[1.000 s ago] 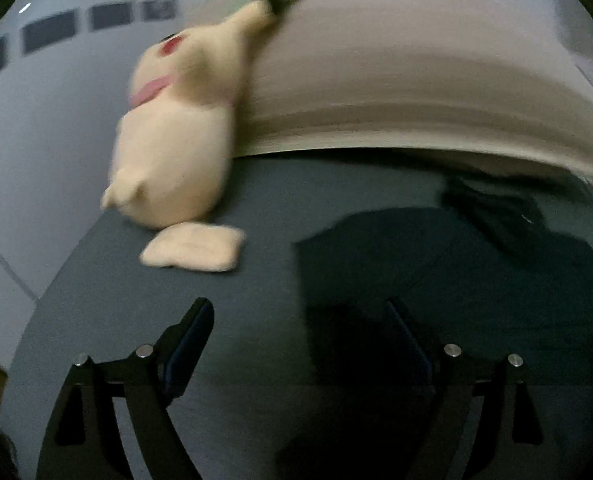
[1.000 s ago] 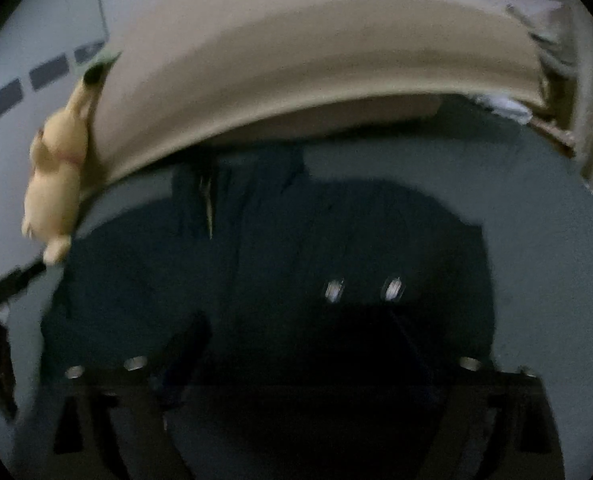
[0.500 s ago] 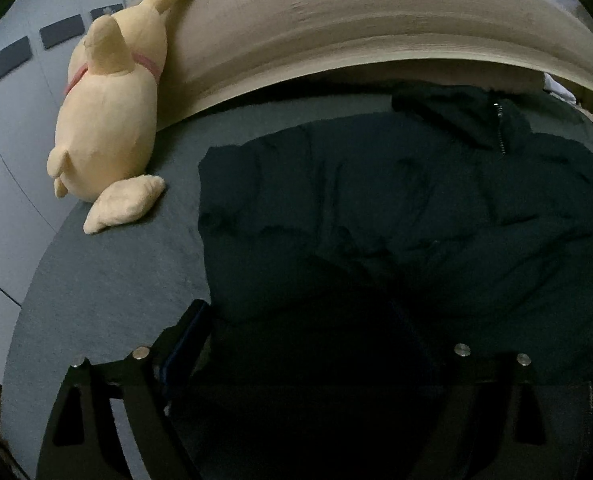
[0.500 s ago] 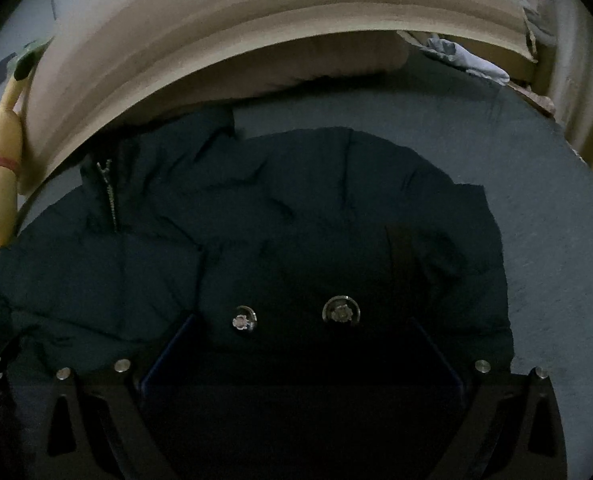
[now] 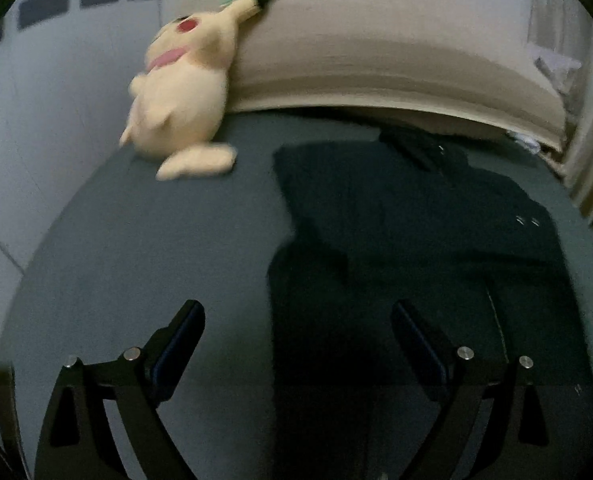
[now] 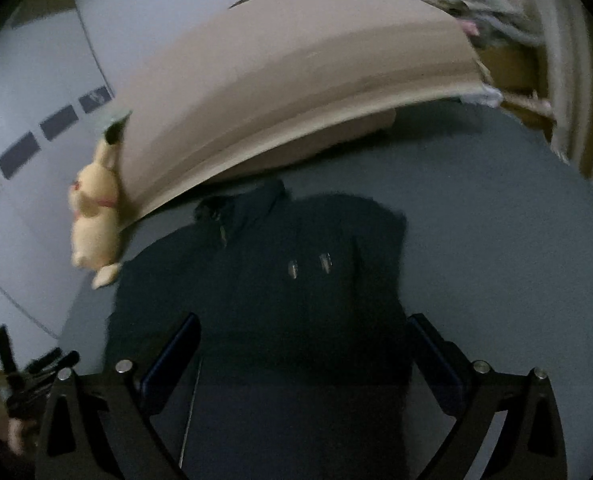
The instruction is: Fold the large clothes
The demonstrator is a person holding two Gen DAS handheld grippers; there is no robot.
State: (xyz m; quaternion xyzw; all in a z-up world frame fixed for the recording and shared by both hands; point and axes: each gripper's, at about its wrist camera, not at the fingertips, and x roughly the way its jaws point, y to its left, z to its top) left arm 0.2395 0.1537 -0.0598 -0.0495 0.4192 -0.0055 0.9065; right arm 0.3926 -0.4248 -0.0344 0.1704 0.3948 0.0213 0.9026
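Jacket (image 6: 264, 292): dark, puffy, spread on the bed (image 6: 496, 248), collar toward the headboard (image 6: 296, 92), hem toward the cameras, nearer the left edge than the right. Already partly folded, by the look of the doubled layers and the 2 snaps (image 6: 308, 266) lying on top; hard to be sure in this dim light.

Risks, largest first. Slippery padded shell likely to spring open once released, undoing any fold. Thick layers likely to be pinched only in part, so that 1 layer lifts and the rest drags. Left edge of the bed close by: sleeve or side panel could slide off there. Plush toy (image 5: 184, 92) at the far left corner, leaning on the headboard, well apart from the jacket but liable to topple if the bedding gets tugged. Zipper (image 6: 220, 228) or snaps could catch on a finger.

Left tongs (image 5: 296, 340): spread apart, holding nothing, over the jacket's left border. Right tongs (image 6: 304, 352): spread apart, holding nothing, above the hem.

Containers: none in sight.
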